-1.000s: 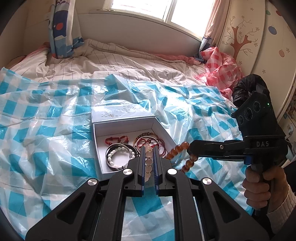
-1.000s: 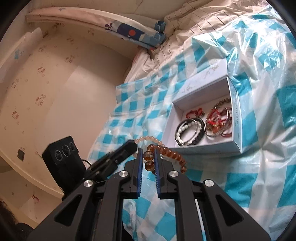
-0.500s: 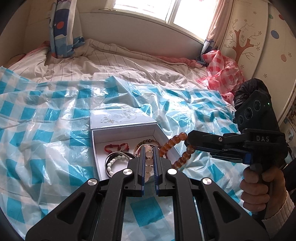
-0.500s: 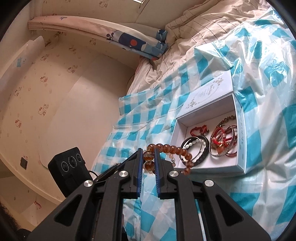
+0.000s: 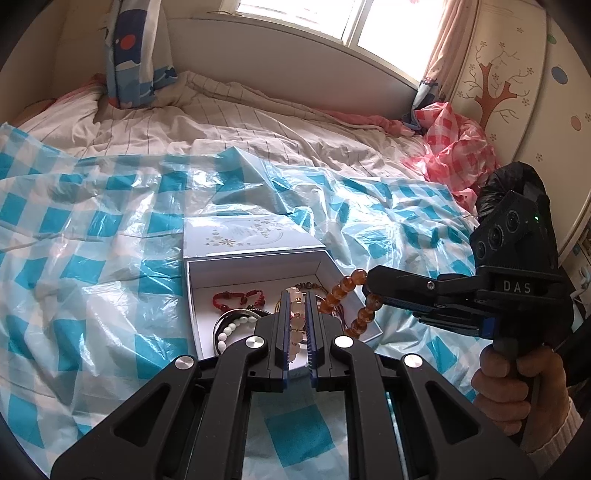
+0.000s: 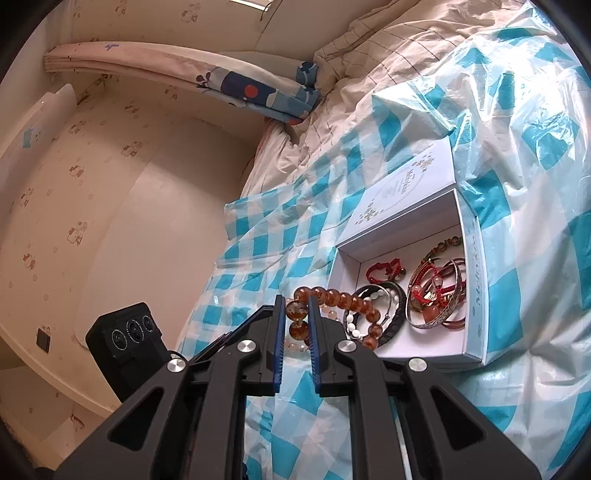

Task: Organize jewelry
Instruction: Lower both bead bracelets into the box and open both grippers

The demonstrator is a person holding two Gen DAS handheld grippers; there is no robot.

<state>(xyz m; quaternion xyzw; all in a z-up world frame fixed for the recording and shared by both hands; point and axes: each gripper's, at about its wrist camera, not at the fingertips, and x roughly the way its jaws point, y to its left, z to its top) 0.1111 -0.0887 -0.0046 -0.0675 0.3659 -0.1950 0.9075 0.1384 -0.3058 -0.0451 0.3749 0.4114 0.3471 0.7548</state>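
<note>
Since both grippers are clamped on bracelets, left gripper (image 5: 296, 325) on pale beads (image 5: 296, 321) and right gripper (image 6: 296, 321) on amber beads (image 6: 334, 297), I'd lower each loop fully over the box (image 5: 258, 264) before letting go, or they'll snag the rim. Left view shows amber hanging at 3 o'clock over the box edge; right view shows the bangles (image 6: 437, 295) at 2 o'clock much clearer.

Bright daylight pours from the window (image 5: 354, 26) at 12 o'clock, blown out white. Glare streaks the plastic sheet (image 5: 110, 236) on the bed. Soft shadows only. Both views sharp at centre; fisheye bends the edges, corners black.
</note>
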